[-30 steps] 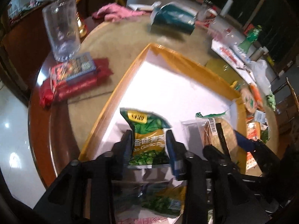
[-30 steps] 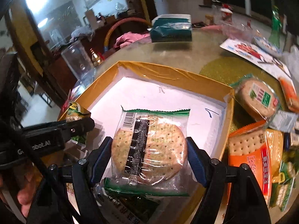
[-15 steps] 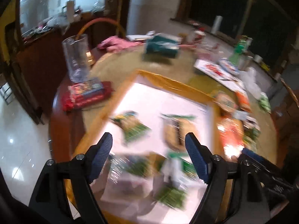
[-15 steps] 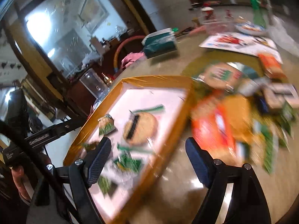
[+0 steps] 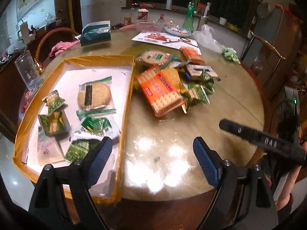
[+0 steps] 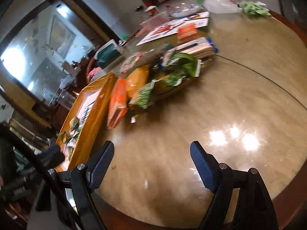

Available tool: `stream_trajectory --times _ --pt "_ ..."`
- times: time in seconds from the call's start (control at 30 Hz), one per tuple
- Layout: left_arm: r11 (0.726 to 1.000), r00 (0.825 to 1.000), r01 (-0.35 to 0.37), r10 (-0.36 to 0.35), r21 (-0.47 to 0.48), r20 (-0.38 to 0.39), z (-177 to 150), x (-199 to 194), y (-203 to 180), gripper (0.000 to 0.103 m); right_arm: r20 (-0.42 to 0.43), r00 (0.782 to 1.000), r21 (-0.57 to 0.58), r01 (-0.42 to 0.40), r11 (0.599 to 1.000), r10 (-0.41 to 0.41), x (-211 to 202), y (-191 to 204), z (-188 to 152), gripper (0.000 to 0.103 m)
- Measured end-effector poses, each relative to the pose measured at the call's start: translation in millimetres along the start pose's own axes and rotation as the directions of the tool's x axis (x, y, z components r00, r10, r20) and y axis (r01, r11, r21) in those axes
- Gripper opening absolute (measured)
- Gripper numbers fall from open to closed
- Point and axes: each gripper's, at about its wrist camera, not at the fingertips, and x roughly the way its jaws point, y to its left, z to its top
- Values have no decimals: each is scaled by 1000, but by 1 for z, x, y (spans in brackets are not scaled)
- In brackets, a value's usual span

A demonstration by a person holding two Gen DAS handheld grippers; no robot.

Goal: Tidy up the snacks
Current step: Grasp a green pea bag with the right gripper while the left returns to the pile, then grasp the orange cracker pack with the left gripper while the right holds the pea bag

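A yellow-rimmed tray (image 5: 126, 103) lies on the left of the round table and holds a round cracker pack (image 5: 94, 94) and several green pea packets (image 5: 54, 100). To its right is a loose snack pile with an orange cracker pack (image 5: 161, 90) on top. My left gripper (image 5: 152, 141) hangs over bare tabletop by the tray's right rim; its jaws are opening with nothing between them. My right gripper (image 6: 152, 143) is open and empty over the table's near side, with the pile (image 6: 153, 80) and the tray (image 6: 90, 115) ahead to its left.
A tall glass (image 5: 28, 71) stands left of the tray. A green tissue pack (image 5: 95, 33), a printed sheet (image 5: 165, 39), a plastic bag (image 5: 207, 36) and a green bottle (image 5: 189, 17) crowd the far side. A chair (image 5: 264, 57) stands at the right.
The left gripper let go of a green pea packet, which now lies in the tray. The right gripper left the round cracker pack there. Both pulled back and swung right over the table.
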Motion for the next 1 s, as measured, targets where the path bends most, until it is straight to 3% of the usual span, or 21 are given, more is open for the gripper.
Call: stream_trajectory --times 0.17,0.4,0.47,0.53,0.67,0.9,1.0 --pt "1000 999 3 -4 -25 -34 -14 3 3 86 -30 1000 22 6 1000 -6 15 8 17 72" --pt "999 1000 13 -14 -44 -18 -24 -5 6 86 -41 998 28 40 999 -39 48 19 55 70" --pt "998 1000 19 -20 -53 -16 -26 -7 9 86 -85 993 15 83 996 -82 63 20 60 43" --pt "998 1000 23 -24 -65 -20 -27 -8 13 86 -96 991 -9 91 996 -92 67 22 57 36" --pt "997 999 36 -37 -67 -14 -25 -8 15 86 -69 990 -60 121 991 -126 50 25 38 34" --pt "994 994 94 -97 -58 -43 -1 8 4 86 -56 997 -61 56 997 -59 2 -2 -2 34" --pt "993 992 104 -107 -53 -69 19 26 -4 86 -13 997 -44 75 996 -76 -16 -17 -9 34"
